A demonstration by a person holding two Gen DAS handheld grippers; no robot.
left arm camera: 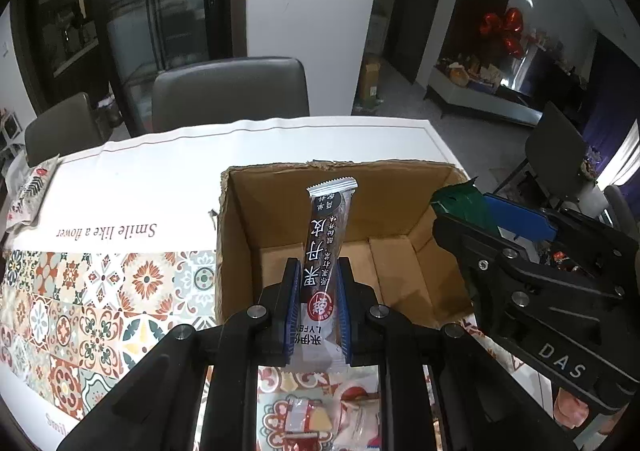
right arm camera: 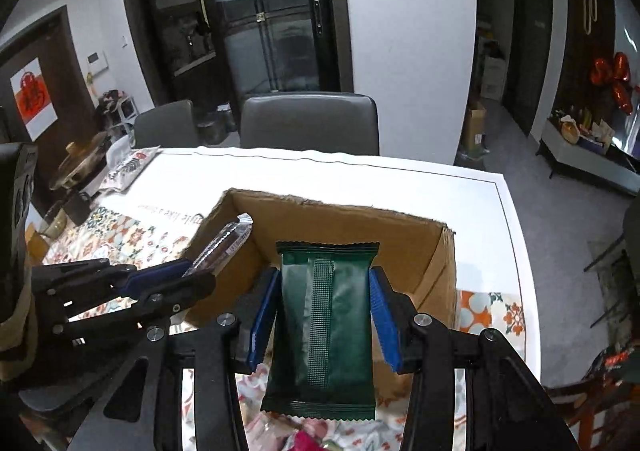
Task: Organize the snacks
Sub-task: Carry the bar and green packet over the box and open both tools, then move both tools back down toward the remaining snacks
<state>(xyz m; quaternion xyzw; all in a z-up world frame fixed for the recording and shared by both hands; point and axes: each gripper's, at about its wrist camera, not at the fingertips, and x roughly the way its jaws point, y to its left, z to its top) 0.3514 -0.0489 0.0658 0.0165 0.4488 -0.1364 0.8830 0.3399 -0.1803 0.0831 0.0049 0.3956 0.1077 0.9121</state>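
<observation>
An open cardboard box (left arm camera: 240, 235) stands on the table; its inside looks empty. It also shows in the right wrist view (right arm camera: 440, 271). My left gripper (left arm camera: 318, 291) is shut on a long dark snack bar (left arm camera: 326, 235) with Chinese print, held over the box's near edge. The same bar (right arm camera: 224, 243) shows in the right wrist view at the box's left corner. My right gripper (right arm camera: 324, 299) is shut on a dark green snack packet (right arm camera: 324, 323), held over the box's near side. That packet (left arm camera: 460, 203) shows at the box's right wall in the left wrist view.
Loose wrapped snacks (left arm camera: 332, 415) lie on the patterned tablecloth (left arm camera: 80, 311) below the grippers. A printed bag (left arm camera: 28, 191) lies at the table's far left. Grey chairs (left arm camera: 228, 91) stand behind the table. The table edge (right arm camera: 516, 251) runs along the right.
</observation>
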